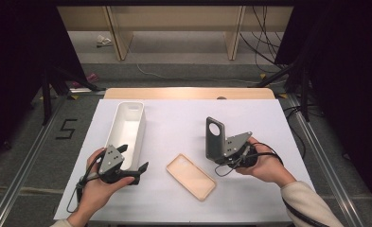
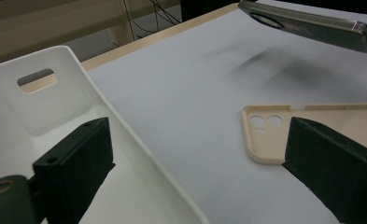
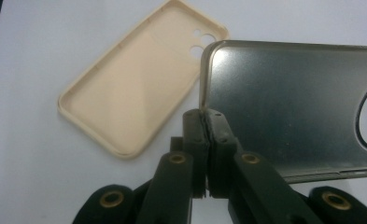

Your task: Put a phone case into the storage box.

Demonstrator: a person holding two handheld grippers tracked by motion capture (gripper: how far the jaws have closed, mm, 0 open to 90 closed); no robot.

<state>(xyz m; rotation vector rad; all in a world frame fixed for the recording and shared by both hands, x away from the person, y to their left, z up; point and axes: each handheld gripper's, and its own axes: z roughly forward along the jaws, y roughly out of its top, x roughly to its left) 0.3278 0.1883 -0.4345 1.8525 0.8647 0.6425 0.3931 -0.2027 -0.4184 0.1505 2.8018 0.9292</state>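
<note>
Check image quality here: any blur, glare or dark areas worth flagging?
High view: surroundings dark, table evenly lit. Left gripper view: grey case casts a smeared shadow on the table; near jaws soft. Right gripper view: glare on the grey case; beige case sharp; the right gripper is slightly blurred.

gripper (image 2: 195, 163) jaws apart, straddling white bin (image 2: 78, 93) wall; beige phone case (image 2: 312, 126) beside.

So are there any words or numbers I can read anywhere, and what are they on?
"5": a black number marked on the grey floor left of the table.
The dark phone case, the beige phone case and the white bin carry no words or labels that can be read.
</note>
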